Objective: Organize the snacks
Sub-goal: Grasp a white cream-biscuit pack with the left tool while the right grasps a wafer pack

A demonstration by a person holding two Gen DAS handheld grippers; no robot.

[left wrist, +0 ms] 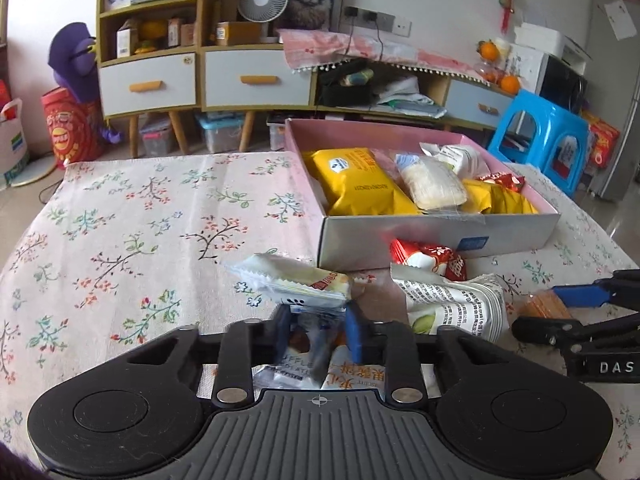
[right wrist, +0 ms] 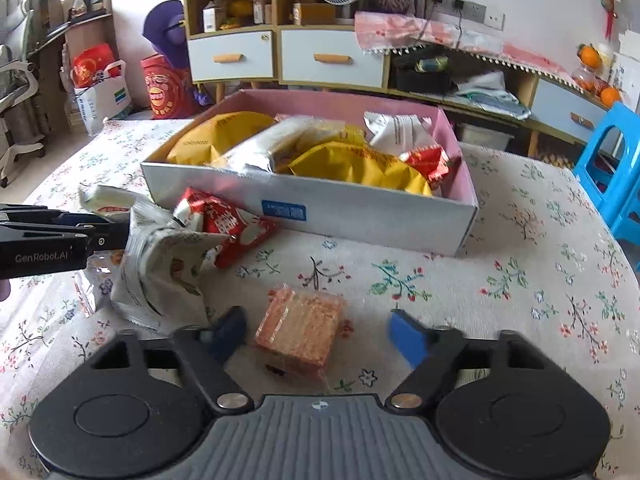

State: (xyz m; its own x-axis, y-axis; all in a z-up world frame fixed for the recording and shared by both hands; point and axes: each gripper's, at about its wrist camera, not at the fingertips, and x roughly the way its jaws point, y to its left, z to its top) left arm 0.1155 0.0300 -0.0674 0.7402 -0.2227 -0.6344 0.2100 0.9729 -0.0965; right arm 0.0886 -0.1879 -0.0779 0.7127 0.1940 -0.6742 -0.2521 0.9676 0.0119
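**Meanwhile, both grippers at the snack pile**

Meanwhile, the left hand-held gripper (left wrist: 318, 330) pinches a small clear-wrapped snack packet (left wrist: 308, 354), jaws narrow. The right hand-held gripper (right wrist: 320, 334) stands partly open around an orange wafer block (right wrist: 301, 330) on the counter (right wrist: 520, 280) (pads not touching it). Nearby lie a white packet (left wrist: 452, 304) and a red packet (right wrist: 228, 226), just before the pink-lined box (right wrist: 360, 212) holding yellow bags.

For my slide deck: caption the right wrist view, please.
Right claw open around an orange wrapped snack, beside the pink snack box.
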